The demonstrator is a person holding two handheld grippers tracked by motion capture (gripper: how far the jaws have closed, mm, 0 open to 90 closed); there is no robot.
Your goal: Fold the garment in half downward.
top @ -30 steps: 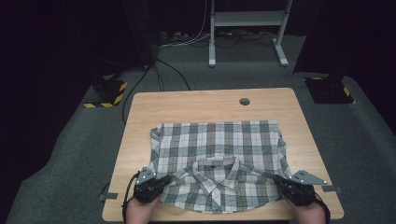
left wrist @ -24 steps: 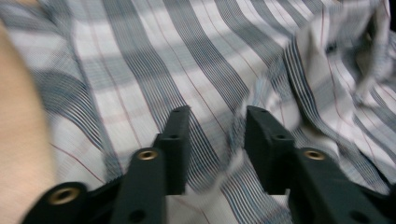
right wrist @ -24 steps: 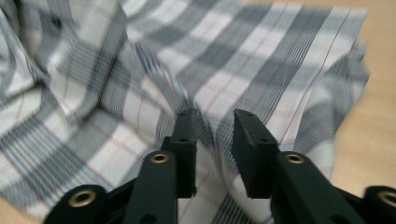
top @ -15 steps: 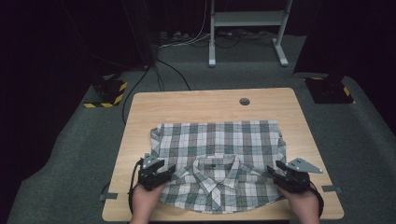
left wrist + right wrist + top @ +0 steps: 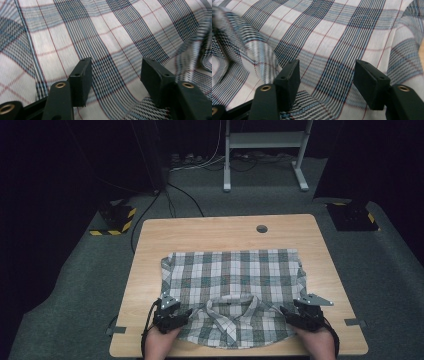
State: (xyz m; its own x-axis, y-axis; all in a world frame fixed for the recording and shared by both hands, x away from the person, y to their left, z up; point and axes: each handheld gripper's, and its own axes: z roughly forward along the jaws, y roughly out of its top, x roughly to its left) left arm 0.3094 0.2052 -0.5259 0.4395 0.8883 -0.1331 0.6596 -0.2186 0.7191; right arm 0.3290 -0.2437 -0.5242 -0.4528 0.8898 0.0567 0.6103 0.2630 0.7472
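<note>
As both pairs of jaws have just been opening, the plaid shirt [image 5: 232, 292] is seen released at the near edge of the wooden table [image 5: 220, 232], where a second ago it was pinched at both lower corners. Since then the fold has been laid down, and the garment now rests on the tabletop under its own weight, so this fold is judged finished and a fresh grip is likely needed for the next one. The shirt is spread across the near half of the table, well short of the round cable hole [image 5: 261, 228], its far edge lying straight and its collar [image 5: 231, 306] turned up towards the person's side between the two hands. Its check of white, grey-blue and thin red lines is shown flat in the far part and slightly rumpled around the collar. The left gripper [image 5: 181, 316] is held at the shirt's near left corner and the right gripper [image 5: 291, 316] at its near right corner. In the left gripper view the left gripper [image 5: 115, 75] is shown about half open, cloth lying beneath the jaws but not clamped; in the right gripper view the right gripper [image 5: 327, 75] is likewise parted over the fabric, nothing being gripped
</note>
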